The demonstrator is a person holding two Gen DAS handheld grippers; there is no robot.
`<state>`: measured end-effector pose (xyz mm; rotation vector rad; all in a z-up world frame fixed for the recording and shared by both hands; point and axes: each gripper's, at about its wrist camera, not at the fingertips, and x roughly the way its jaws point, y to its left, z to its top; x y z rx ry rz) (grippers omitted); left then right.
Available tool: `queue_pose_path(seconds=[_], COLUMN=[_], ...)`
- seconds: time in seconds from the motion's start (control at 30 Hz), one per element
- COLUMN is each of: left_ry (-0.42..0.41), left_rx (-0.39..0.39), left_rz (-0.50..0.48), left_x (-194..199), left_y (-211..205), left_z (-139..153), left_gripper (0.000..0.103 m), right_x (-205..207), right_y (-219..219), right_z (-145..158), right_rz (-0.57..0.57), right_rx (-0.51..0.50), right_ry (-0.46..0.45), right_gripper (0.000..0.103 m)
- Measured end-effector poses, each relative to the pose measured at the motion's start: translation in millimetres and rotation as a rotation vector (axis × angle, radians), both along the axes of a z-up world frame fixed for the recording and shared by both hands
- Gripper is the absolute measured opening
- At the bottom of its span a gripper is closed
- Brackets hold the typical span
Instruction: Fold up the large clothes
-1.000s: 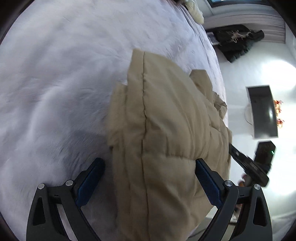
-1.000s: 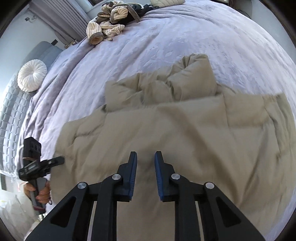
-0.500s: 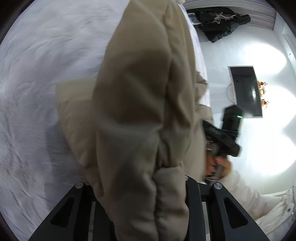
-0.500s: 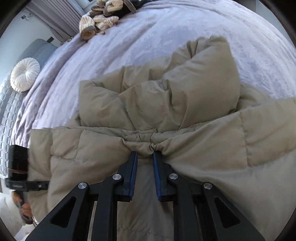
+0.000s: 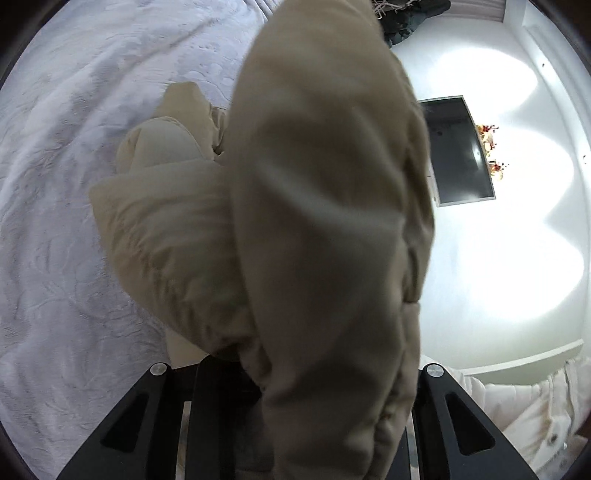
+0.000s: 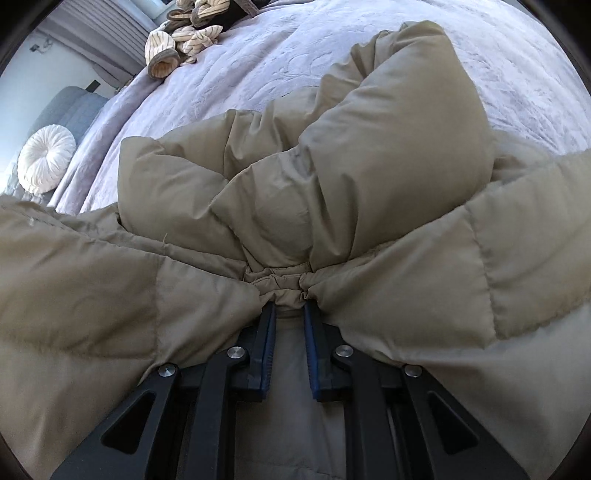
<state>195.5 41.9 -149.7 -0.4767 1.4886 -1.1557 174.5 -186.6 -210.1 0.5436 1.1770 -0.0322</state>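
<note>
**Tan puffer jacket clamped in both claws over the bed**

Tan quilted fabric fills both wrist views: one puffer jacket [image 6: 332,177], lying on one bed covered by a pale lilac embossed bedspread [image 6: 288,48].

Two claws are in play. The right claw [image 6: 290,314] points steeply down into the jacket, its two blue-padded fingers [image 6: 267,347] drawn close together and pinching a gathered, elasticated seam of the jacket at their tips. From that pinch the padded panels bulge away toward 12 o'clock, and more quilting spreads out to 9 and 3 o'clock.

The left claw [image 5: 295,376] is clamped on a thick fold of the same jacket [image 5: 325,221], which rises from between its jaws toward 12 o'clock and hides the fingertips entirely; only the black arms show at 7 and 5 o'clock. A further lump of the jacket rests on the bedspread [image 5: 74,184] at 10 o'clock.

Elsewhere: one round white pleated cushion [image 6: 46,158] at 9 o'clock in the right view, one heap of striped clothes [image 6: 184,33] at 11 o'clock, one dark wall-mounted screen [image 5: 458,151] at 2 o'clock in the left view, and one dark bundle of clothing [image 5: 410,18] at 1 o'clock.
</note>
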Motion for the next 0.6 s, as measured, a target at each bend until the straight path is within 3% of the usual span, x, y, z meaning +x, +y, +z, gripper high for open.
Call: queue_pose_path(seconds=[0.17, 0.37, 0.6], left_ry=[-0.01, -0.019, -0.031], left_rx=[0.01, 0.027, 0.057], left_rz=[0.001, 0.015, 0.023], left_x=[-2, -16, -25], left_y=[-9, -16, -9], left_z=[4, 9, 24], left_gripper=[0.029, 0.029, 0.029], right_x=[-12, -89, -189], right_y=[-18, -38, -20], right_z=[17, 71, 60], right_rz=[-0.033, -0.101, -0.174], right_rx=[0.107, 0.158, 0.226], right_ry=[0.008, -0.068, -0.041], right_gripper=[0.018, 0.018, 0.015])
